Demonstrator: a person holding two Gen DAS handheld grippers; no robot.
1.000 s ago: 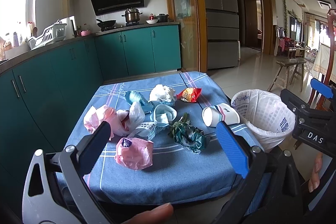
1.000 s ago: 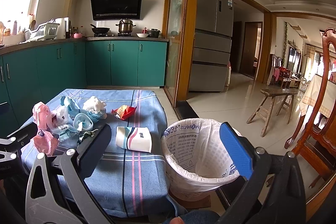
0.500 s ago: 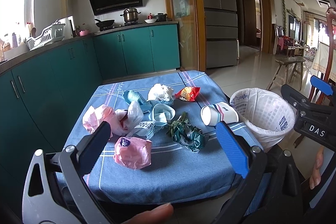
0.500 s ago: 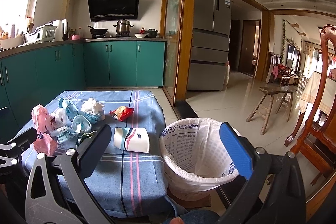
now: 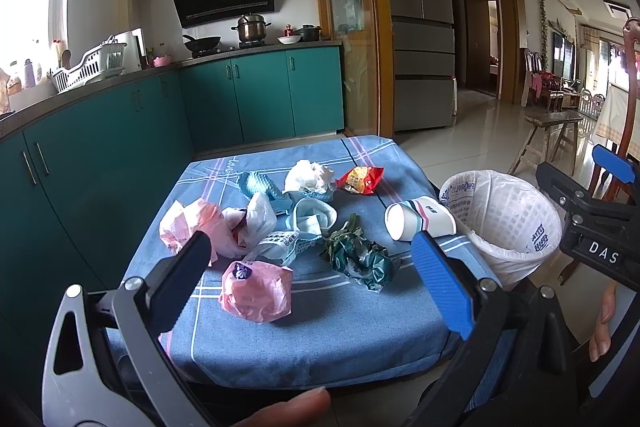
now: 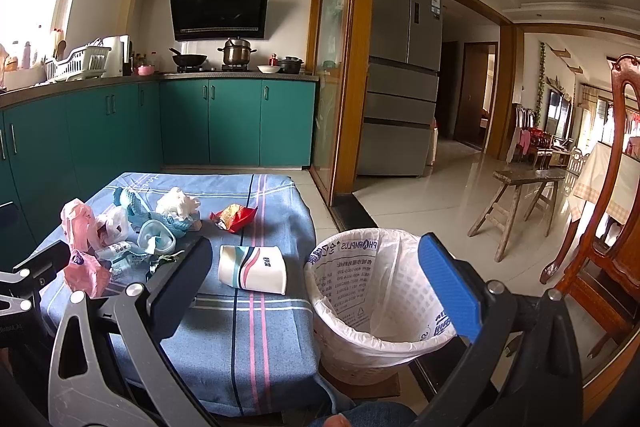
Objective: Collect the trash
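Observation:
Trash lies on a low table with a blue cloth: a pink bag, a dark green wrapper, a paper cup on its side, a red snack wrapper, white tissue and more crumpled bags. A white-lined bin stands right of the table; it also shows in the right wrist view. My left gripper is open and empty above the table's near edge. My right gripper is open and empty, between the cup and the bin.
Teal kitchen cabinets run along the left and back. A fridge stands behind a wooden door frame. A wooden stool and a wooden chair stand on the tiled floor at the right.
Both views have drifted slightly; the table and trash sit a little higher and farther in the left wrist view. Both grippers stay open and empty.

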